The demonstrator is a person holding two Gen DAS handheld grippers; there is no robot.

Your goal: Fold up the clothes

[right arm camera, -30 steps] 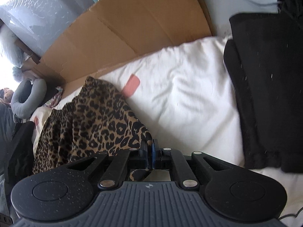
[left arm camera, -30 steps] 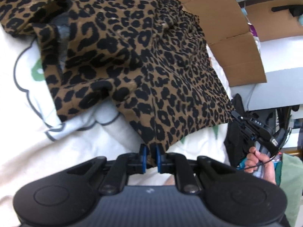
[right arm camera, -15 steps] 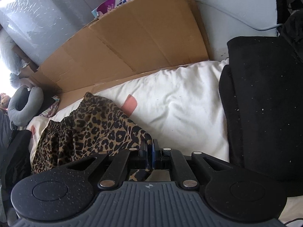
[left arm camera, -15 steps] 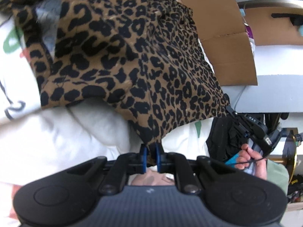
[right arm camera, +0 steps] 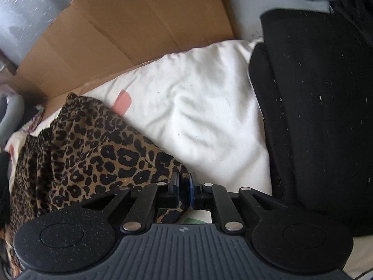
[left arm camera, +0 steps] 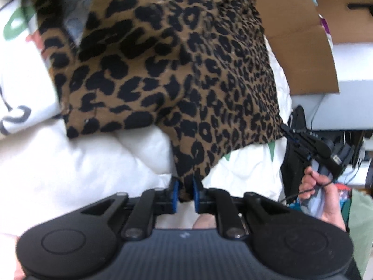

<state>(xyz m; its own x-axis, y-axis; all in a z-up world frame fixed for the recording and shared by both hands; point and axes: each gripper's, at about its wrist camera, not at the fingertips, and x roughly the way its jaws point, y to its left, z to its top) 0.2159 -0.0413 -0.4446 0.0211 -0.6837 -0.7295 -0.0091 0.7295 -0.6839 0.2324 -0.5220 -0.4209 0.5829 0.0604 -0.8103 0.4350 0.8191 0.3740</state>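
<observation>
A leopard-print garment hangs over a white duvet. My left gripper is shut on a corner of its hem. In the left wrist view my right gripper holds the opposite corner, with the cloth stretched between. In the right wrist view my right gripper is shut on the leopard-print garment, which bunches to the left over the white duvet.
A folded black garment lies on the duvet at the right. Flattened cardboard stands behind the bed and shows in the left wrist view. The person's hand holds the right gripper. A grey neck pillow lies far left.
Both grippers have kept their hold and lifted the garment. It has swung up and toward the left wrist camera, filling more of that view. The right wrist view has tilted slightly.
</observation>
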